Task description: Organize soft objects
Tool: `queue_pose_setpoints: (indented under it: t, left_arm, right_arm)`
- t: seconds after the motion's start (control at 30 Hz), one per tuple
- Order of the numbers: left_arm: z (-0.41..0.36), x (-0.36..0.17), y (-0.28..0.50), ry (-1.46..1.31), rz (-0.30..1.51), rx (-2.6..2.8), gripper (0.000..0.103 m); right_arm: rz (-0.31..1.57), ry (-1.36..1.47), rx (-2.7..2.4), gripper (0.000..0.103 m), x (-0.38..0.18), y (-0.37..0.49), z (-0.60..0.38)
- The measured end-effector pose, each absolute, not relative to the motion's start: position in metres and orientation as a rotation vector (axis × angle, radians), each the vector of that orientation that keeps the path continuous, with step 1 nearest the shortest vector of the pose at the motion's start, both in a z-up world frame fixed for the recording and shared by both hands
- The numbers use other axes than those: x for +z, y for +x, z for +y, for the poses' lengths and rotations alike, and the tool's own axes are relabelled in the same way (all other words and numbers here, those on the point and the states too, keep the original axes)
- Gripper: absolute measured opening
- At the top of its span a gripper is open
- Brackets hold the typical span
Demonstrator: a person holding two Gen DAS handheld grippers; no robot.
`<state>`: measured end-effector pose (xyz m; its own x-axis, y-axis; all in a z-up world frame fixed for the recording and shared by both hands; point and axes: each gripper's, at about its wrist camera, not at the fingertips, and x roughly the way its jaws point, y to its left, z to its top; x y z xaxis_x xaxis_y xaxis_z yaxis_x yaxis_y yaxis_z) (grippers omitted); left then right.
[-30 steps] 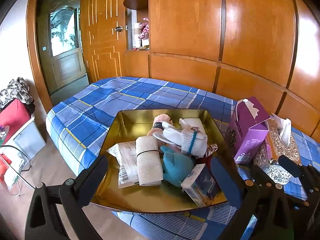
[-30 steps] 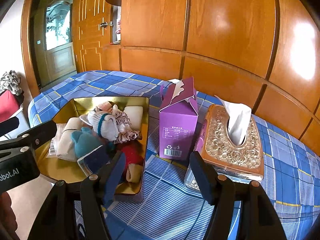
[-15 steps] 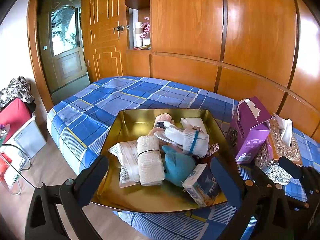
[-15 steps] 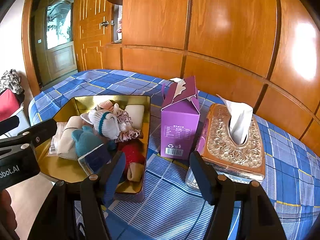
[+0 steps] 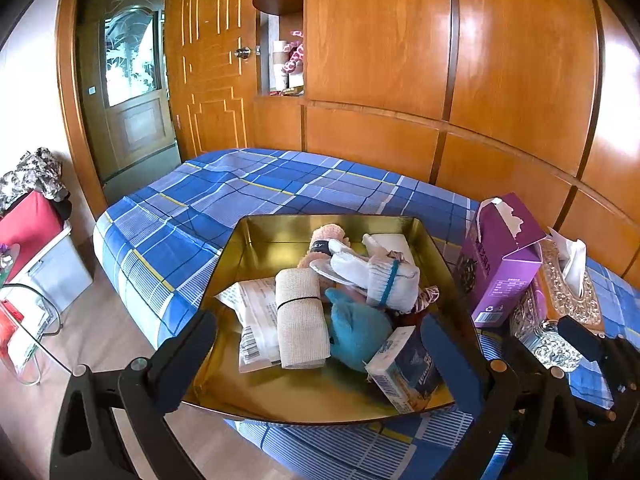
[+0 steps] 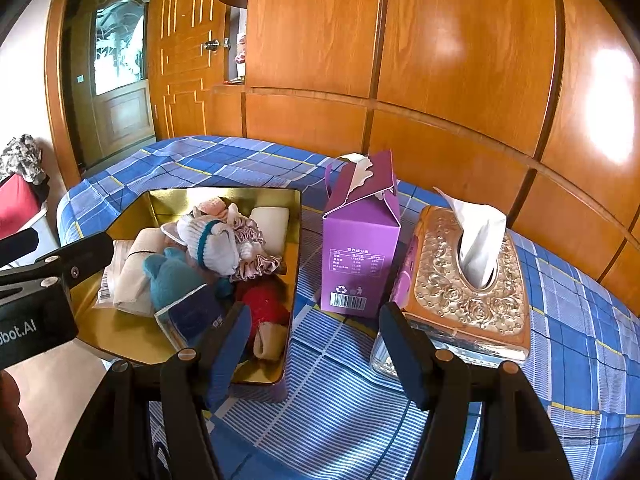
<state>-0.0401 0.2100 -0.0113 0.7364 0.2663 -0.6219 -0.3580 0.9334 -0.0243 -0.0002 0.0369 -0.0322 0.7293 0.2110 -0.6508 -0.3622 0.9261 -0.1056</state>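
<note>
A gold tray (image 5: 280, 394) on the blue plaid bed holds several soft things: a beige bandage roll (image 5: 298, 318), a white sock with a teal band (image 5: 376, 276), a teal plush (image 5: 356, 332), a pink piece (image 5: 328, 236) and a white pad (image 5: 390, 244). A white packet (image 5: 256, 320) and a small blue carton (image 5: 408, 368) lie there too. My left gripper (image 5: 318, 354) hovers open at the tray's near edge, holding nothing. In the right wrist view a red plush (image 6: 264, 304) lies in the tray (image 6: 298, 240). My right gripper (image 6: 318, 344) stands open and empty over the bedcover, right of the tray.
A purple carton (image 6: 362, 248) stands just right of the tray, and a gold embossed tissue box (image 6: 468, 284) stands beyond it. Wooden wall panels rise behind the bed. The bed's edge drops to the floor at the left, near a red bag (image 5: 28, 224).
</note>
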Motion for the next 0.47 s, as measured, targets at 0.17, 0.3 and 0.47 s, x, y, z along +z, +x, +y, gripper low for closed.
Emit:
queue_pose_setpoints:
  t: [0.17, 0.3, 0.47]
  left_arm:
    - [0.2116, -0.012, -0.0395, -0.16, 0.67, 0.335, 0.103]
    - [0.2137, -0.0133, -0.0419, -0.173, 0.646, 0.32, 0.102]
    - [0.2127, -0.0125, -0.0429, -0.174, 0.636, 0.31, 0.102]
  right_arm:
    - [0.681, -0.24, 0.319, 0.068, -0.032, -0.001, 0.0373]
    - [0.677, -0.246, 0.318, 0.068, -0.0317, -0.0019, 0.0373]
    - [0.663, -0.248, 0.316, 0.067, -0.0293, -0.0041, 0.0365]
